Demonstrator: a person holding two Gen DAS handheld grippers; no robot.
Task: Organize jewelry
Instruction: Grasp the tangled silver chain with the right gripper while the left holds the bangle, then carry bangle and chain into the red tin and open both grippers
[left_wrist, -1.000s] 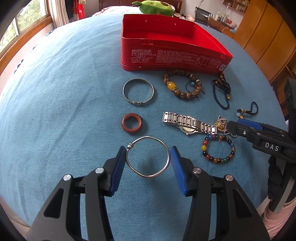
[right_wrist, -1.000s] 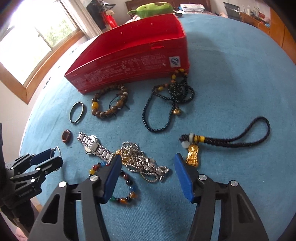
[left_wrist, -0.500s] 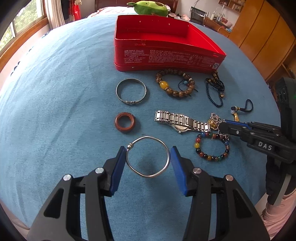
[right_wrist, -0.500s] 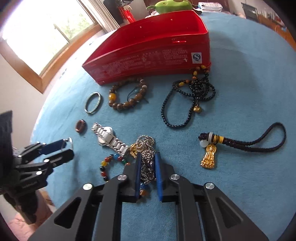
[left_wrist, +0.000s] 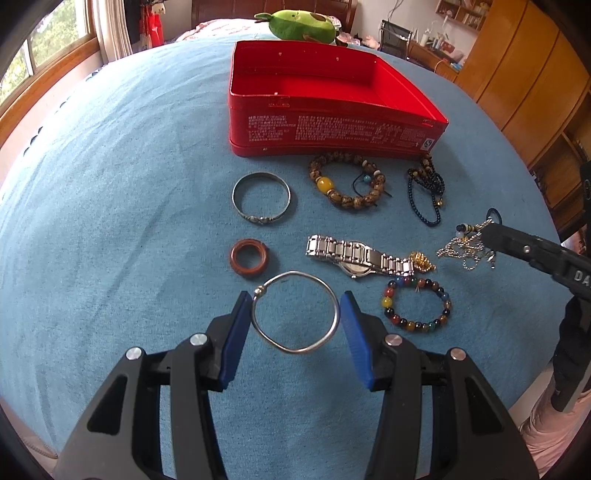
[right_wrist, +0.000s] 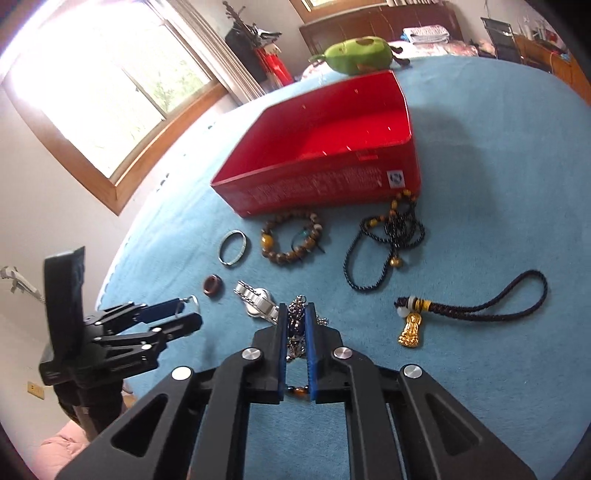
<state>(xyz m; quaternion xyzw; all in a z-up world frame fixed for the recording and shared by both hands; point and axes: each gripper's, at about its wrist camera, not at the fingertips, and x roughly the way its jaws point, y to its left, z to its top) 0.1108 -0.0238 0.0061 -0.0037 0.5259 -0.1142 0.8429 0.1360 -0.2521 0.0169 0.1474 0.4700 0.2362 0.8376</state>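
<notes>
My left gripper (left_wrist: 294, 297) is shut on a thin silver wire bangle (left_wrist: 295, 314) and holds it just above the blue cloth; it shows at the left of the right wrist view as well (right_wrist: 181, 314). My right gripper (right_wrist: 295, 310) is shut on a tangled silver chain (right_wrist: 297, 326). In the left wrist view the chain (left_wrist: 463, 251) dangles from that gripper's tip (left_wrist: 487, 230), clear of the cloth. The open red tin (left_wrist: 332, 125) stands at the back with nothing visible inside it (right_wrist: 325, 184).
On the cloth lie a flat silver bangle (left_wrist: 261, 201), a brown ring (left_wrist: 248, 262), a steel watch (left_wrist: 354, 256), a multicoloured bead bracelet (left_wrist: 415, 306), a brown bead bracelet (left_wrist: 347, 181), a dark bead necklace (left_wrist: 424, 192) and a gold pendant on a black cord (right_wrist: 410, 330). A green plush (left_wrist: 301, 26) lies behind the tin.
My right gripper closed on the silver chain and raised it off the cloth, tilting its view up. My left gripper kept hold of the wire bangle, barely moving.
</notes>
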